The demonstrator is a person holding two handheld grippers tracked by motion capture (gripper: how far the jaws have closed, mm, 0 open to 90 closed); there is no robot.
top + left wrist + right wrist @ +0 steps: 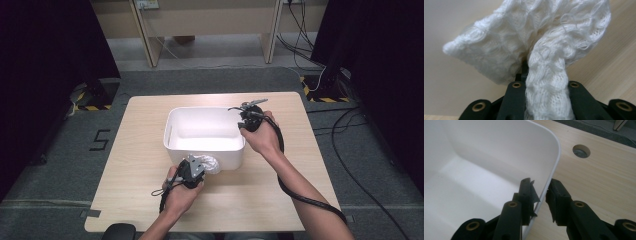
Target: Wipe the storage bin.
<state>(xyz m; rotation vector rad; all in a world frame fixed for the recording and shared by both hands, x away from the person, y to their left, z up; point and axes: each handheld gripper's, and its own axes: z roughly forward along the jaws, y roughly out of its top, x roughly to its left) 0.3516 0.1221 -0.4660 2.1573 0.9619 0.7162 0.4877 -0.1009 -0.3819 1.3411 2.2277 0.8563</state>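
Left gripper [192, 170] clamped on a white knitted cloth [544, 50], held against the near wall of the white rectangular plastic tub [172, 131] on the pale wooden table [135, 165]. Right gripper [541, 195] straddling the tub's right rim, jaws apart, not visibly pressing.

floor: grey carpet [60, 165] | table: light wood [295, 165] | sides: black curtains [40, 60]

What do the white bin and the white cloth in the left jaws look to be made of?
Bin: probably plastic; smooth, seamless walls, rounded corners, thin rim with a soft sheen. Cloth: looks like open-knit yarn, maybe cotton or acrylic; fuzzy loose loops, limp folds, matte.
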